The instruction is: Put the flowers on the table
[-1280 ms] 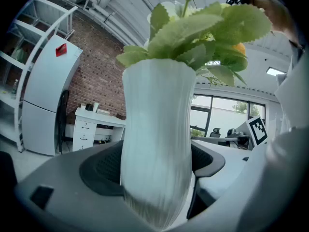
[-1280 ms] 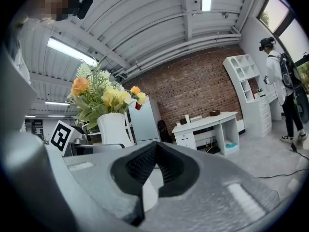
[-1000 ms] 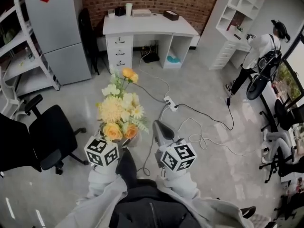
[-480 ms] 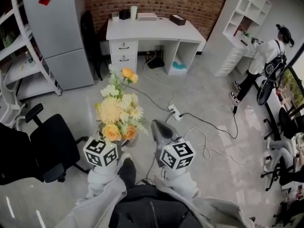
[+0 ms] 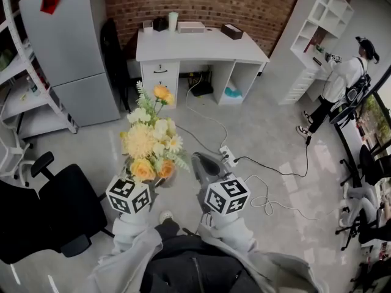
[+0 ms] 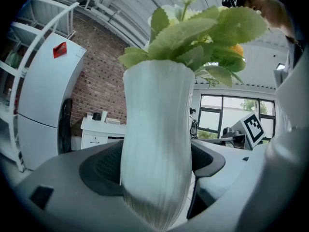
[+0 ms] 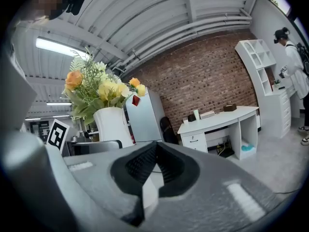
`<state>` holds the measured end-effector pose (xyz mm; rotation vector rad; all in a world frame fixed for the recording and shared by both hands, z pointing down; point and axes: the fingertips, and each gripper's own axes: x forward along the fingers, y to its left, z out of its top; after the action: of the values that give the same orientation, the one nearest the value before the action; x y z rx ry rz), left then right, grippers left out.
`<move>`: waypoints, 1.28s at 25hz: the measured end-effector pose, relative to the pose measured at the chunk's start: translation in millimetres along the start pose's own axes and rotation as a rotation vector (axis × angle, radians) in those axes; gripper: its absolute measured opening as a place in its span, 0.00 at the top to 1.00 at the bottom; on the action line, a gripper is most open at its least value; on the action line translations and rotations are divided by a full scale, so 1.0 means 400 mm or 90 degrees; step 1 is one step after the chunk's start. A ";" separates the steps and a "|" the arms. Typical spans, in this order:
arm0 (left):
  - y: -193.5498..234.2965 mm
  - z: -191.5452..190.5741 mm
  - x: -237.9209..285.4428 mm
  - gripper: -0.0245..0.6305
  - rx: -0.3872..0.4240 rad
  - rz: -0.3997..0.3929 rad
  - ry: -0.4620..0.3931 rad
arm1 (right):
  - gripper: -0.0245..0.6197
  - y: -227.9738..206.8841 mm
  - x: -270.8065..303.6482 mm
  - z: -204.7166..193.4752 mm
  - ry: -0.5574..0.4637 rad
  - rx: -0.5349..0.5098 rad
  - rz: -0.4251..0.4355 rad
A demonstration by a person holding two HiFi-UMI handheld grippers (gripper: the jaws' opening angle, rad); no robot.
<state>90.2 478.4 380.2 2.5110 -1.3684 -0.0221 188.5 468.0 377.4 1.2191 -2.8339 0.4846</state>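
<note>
Grey floor (image 5: 263,127) below, left tongs (image 5: 145,183) clamp flower vase (image 6: 154,144).

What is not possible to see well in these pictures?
- Base of the vase: in the left gripper view it is cut off behind the left claw body. In the head view the flowers cover the vase.
- Small things on the white desk: too small in the head view to name.
- Hands of the person at the shelves: too small in the head view.

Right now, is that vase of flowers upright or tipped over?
Upright: the white vase stands straight between the jaws pressing its sides, and the flowers rise above its mouth.
</note>
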 end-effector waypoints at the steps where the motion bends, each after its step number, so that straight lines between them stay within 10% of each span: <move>1: 0.023 0.008 0.009 0.34 0.000 0.001 -0.001 | 0.96 -0.005 0.025 0.006 -0.001 0.000 0.000; 32: 0.367 -0.011 0.125 0.35 -0.017 0.045 0.041 | 0.96 -0.094 0.395 -0.002 0.008 0.048 -0.023</move>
<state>-2.0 363.1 427.2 2.4185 -1.4205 0.0543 105.3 332.5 410.5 1.2716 -2.8021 0.6013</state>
